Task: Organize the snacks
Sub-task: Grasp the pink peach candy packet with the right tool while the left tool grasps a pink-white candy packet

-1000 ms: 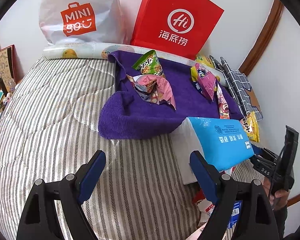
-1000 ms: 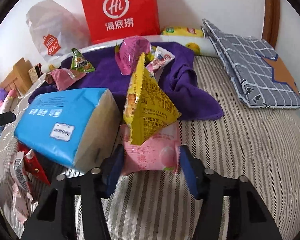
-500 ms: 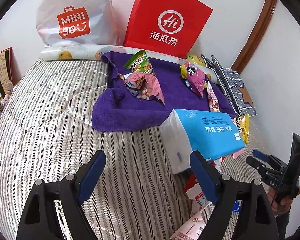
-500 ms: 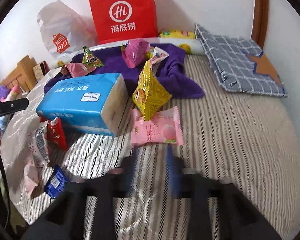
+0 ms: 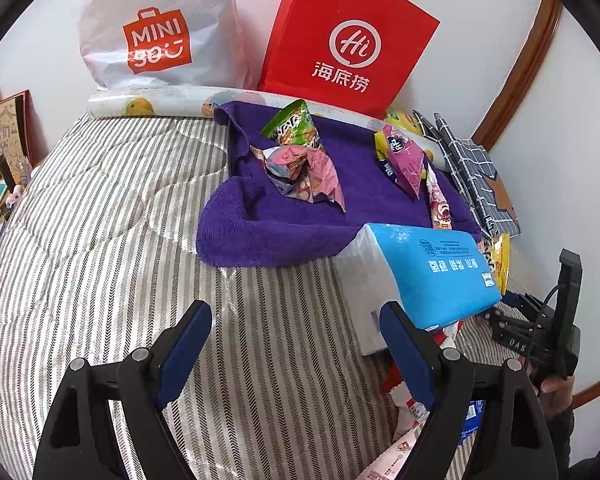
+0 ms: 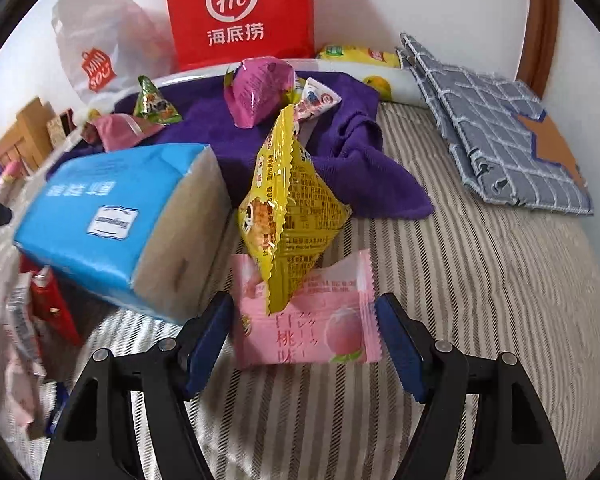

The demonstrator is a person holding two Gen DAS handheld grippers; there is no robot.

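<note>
Right gripper [image 6: 304, 336] has its blue-padded jaws apart on either side of a flat pink plastic snack packet printed with a peach [image 6: 306, 312], the pads just beside its crimped edges and not pressing; half a second ago the gripper stood back from the packet, blurred, and its jaws have just been closing a little, the packet now between them; one second ago they framed the packet more narrowly. Left gripper [image 5: 296, 344] has stayed in place, its jaws spread wide over bare striped quilted bedding [image 5: 112, 248] with nothing between them. The pink packet lies flat on the stripes, its long axis running across the right-wrist view from pad to pad, its print upright toward the camera; a glossy yellow pyramid-shaped foil snack bag [image 6: 290, 208] stands tip-up on its far edge, overlapping it. Just to the left a blue plastic-wrapped tissue pack [image 6: 112, 216], a soft block with a white end, rests tilted on small red and white wrappers [image 6: 52, 308]. Beyond, a plush purple towel [image 5: 284, 232] carries a green triangular snack bag [image 5: 294, 128], a crumpled pink snack bag [image 5: 304, 174] and a magenta snack bag [image 5: 406, 160]; a stiff red paper bag [image 5: 348, 36] and a white plastic shopping bag [image 5: 160, 28] lean on the wall; folded grey checked cloth [image 6: 496, 132] lies at right.
</note>
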